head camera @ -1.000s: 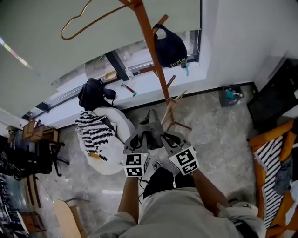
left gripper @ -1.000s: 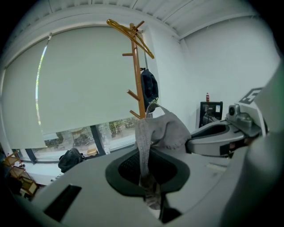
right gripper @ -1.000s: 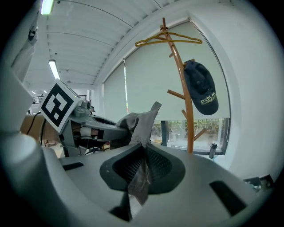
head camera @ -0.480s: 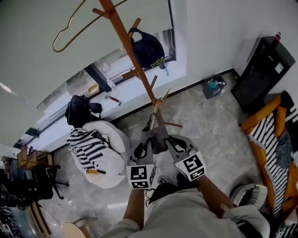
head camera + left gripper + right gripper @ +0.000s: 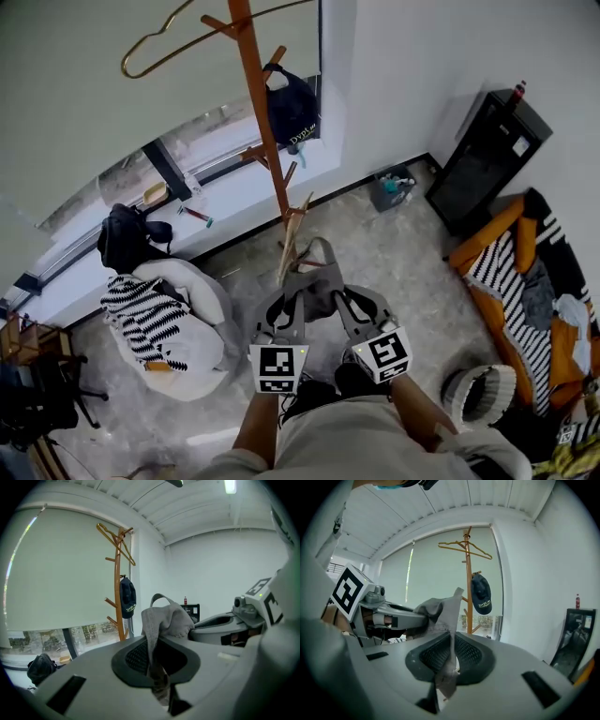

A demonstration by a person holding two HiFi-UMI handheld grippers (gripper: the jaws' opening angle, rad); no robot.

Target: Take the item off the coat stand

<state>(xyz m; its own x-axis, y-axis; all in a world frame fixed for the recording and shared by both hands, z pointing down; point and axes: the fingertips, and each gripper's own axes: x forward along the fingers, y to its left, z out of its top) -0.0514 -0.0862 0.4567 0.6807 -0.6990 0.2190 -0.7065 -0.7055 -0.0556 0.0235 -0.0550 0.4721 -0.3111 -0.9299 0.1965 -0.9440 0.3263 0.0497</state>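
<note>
A grey cloth item [image 5: 313,281] hangs between my two grippers, away from the wooden coat stand [image 5: 261,122]. My left gripper [image 5: 293,302] is shut on one part of the grey cloth [image 5: 161,620], which is pinched between its pads. My right gripper [image 5: 337,298] is shut on another part of the cloth [image 5: 443,620]. On the coat stand a dark cap [image 5: 291,103] hangs from a peg and a wire hanger [image 5: 178,37] hangs near the top. The stand [image 5: 117,588] shows in the left gripper view, and the stand [image 5: 468,581] with the cap [image 5: 481,595] in the right gripper view.
A white beanbag [image 5: 178,319] with a striped cloth lies at the left. A black bag [image 5: 122,239] sits on the window ledge. A black cabinet [image 5: 483,155] stands at the right, an orange chair [image 5: 520,281] beyond it, a small bin [image 5: 389,187] by the wall.
The view has swung to the right: the stand and the cap have shifted left, the cabinet and chair have come further in. Both grippers stay shut on the grey cloth.
</note>
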